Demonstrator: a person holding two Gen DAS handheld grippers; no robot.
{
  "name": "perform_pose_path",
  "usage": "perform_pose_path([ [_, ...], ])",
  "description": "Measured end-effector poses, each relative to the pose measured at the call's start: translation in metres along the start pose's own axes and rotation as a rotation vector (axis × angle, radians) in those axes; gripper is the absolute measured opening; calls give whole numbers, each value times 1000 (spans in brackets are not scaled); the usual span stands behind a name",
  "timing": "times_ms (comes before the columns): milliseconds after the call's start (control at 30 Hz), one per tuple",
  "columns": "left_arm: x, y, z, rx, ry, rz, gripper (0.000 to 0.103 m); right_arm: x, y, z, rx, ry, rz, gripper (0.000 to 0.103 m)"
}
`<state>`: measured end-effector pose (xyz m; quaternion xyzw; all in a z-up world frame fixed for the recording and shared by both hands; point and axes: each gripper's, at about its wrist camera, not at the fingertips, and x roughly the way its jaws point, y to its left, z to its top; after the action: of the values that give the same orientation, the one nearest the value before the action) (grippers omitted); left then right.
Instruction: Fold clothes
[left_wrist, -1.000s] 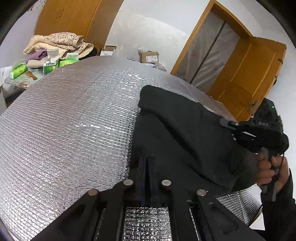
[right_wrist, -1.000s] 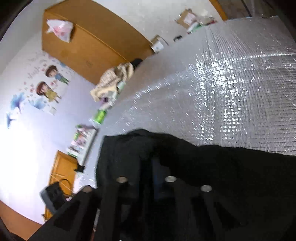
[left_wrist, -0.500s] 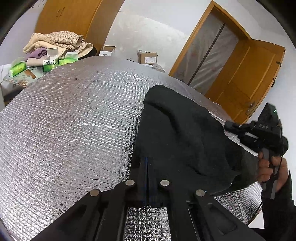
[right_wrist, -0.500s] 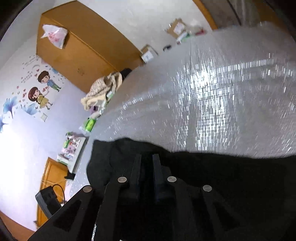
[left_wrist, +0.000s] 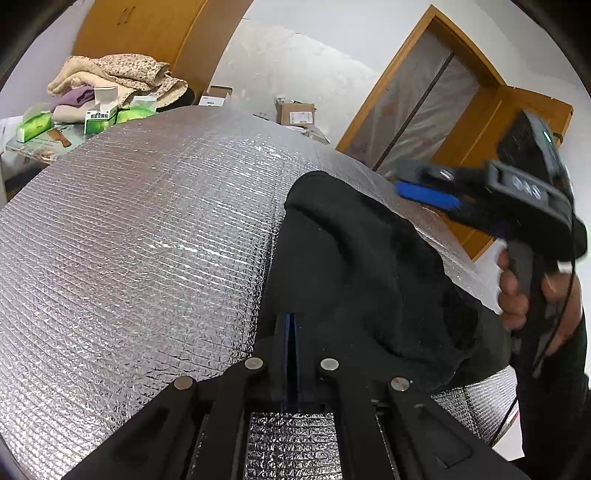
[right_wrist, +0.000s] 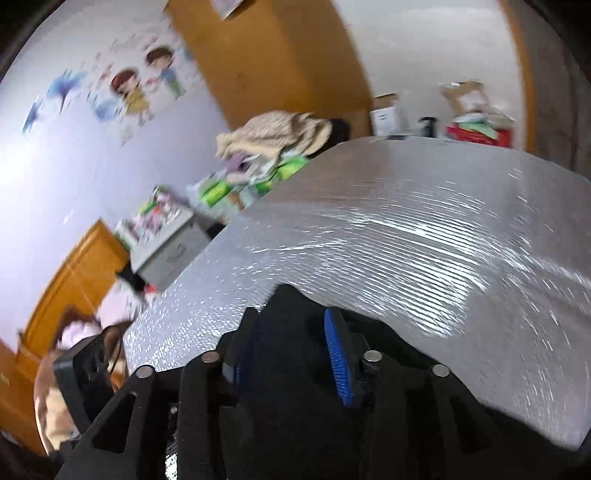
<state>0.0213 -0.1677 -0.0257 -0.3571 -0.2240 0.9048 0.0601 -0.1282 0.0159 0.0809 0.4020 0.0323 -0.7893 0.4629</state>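
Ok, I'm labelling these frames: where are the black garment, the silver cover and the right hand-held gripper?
black garment (left_wrist: 354, 266), left wrist view, middle of folded cloth.
silver cover (left_wrist: 147, 240), left wrist view, bare quilted area.
right hand-held gripper (left_wrist: 417, 181), left wrist view, between its fingertips.

L tool (left_wrist: 290, 325) shut, R tool (left_wrist: 413, 182) opening, raised

My work surface is a broad table covered in silver quilted foil sheeting (left_wrist: 140, 236). On its right part I see a crumpled black fleece garment (left_wrist: 362, 266) lying directly on the foil.
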Motion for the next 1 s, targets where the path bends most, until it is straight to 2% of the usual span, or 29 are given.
perform_pose_path([
  [100, 0, 0, -1, 11, -6, 1, 2, 26, 10, 13, -63, 57, -14, 43],
  [167, 0, 1, -1, 16, -8, 2, 2, 50, 9, 20, -78, 124, -36, 42],
  [200, 0, 1, -1, 18, -9, 2, 2, 60, 5, 21, -73, 163, -35, 39],
  [233, 0, 1, -1, 20, -10, 1, 2, 69, 0, 20, -59, 195, -28, 11],
  [267, 0, 1, -1, 22, -10, 1, 1, 77, -4, 18, -48, 222, -27, 6],
  [367, -1, 0, -4, 40, -18, 4, 1, 85, -14, 17, -28, 231, -33, 5],
  [500, -4, -1, -10, 52, -37, 2, 1, 87, -43, 22, 70, 200, -49, 5],
  [633, -5, 3, -9, 50, -41, -10, 1, 98, -63, 14, 115, 215, -52, 5],
  [767, -5, 5, -9, 47, -45, -25, 1, 95, -70, 17, 163, 194, -8, 8],
  [900, -5, 9, -9, 38, -46, -43, 1, 59, -61, 19, 143, 98, 8, 12],
  [1000, -5, 8, -10, 39, -49, -42, 1, 25, -53, 3, 132, 29, 68, 12],
])
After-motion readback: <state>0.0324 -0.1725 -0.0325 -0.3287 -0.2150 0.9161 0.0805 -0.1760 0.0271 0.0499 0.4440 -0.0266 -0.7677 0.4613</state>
